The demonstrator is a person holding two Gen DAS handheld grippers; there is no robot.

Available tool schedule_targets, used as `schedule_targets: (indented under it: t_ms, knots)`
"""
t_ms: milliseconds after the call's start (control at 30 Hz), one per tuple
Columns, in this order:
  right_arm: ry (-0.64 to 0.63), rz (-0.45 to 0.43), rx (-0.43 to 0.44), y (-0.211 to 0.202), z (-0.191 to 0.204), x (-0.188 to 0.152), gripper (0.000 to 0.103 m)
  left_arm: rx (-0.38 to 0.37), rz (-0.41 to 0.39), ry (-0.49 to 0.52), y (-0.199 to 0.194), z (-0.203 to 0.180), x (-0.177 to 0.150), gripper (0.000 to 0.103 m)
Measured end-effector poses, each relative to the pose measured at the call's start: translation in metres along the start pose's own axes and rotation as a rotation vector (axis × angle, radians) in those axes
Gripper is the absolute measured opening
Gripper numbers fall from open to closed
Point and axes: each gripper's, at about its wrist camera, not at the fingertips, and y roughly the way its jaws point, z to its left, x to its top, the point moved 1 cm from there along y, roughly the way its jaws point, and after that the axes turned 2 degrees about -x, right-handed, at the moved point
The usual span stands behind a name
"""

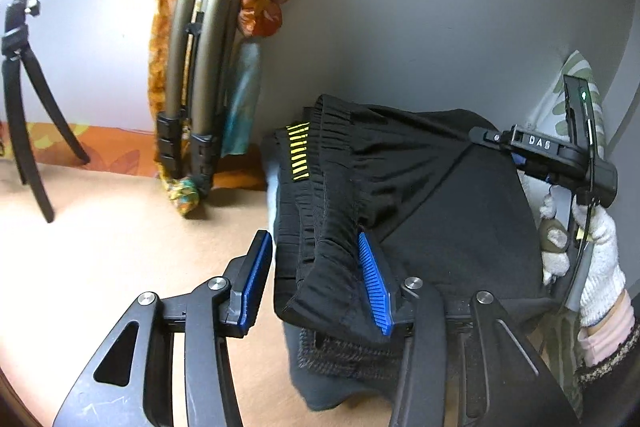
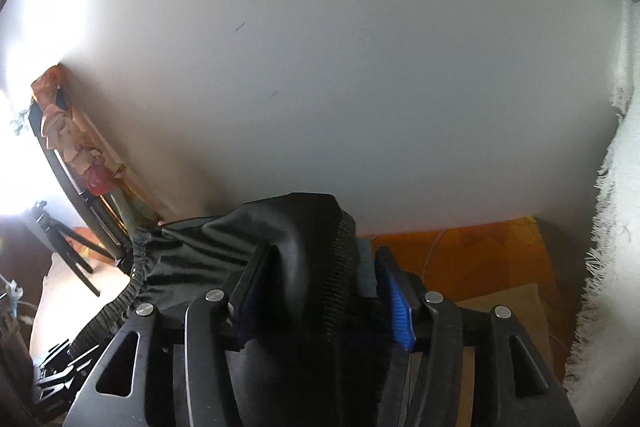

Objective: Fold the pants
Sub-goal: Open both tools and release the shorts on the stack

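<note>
The left hand-held gripper and right hand-held gripper are both standing open, maybe not touching the black pants lying between their fingers.

Black gripper, blue ribbed jaws, white knit glove

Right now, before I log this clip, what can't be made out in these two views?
- Left wrist view: the lower part of the pants is cut off behind the left hand-held gripper.
- Right wrist view: the fold between the fingers of the right hand-held gripper is too dark to tell its layers.
- Right wrist view: the tripod is washed out by glare.
- Right wrist view: the table is mostly covered.
</note>
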Motion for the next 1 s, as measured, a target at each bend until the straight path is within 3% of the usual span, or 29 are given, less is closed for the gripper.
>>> schedule_targets:
  t_ms: [567,1000]
  knots:
    - [0.019,-0.056,-0.014,-0.059,0.011,-0.011,0.059,0.023,-0.035,0.061,-0.064,-0.02,-0.016,0.043]
    - [-0.007,-0.086,0.01,-0.12,0.034,-0.043,0.061,0.02,-0.07,0.1,-0.121,-0.045,-0.03,0.043]
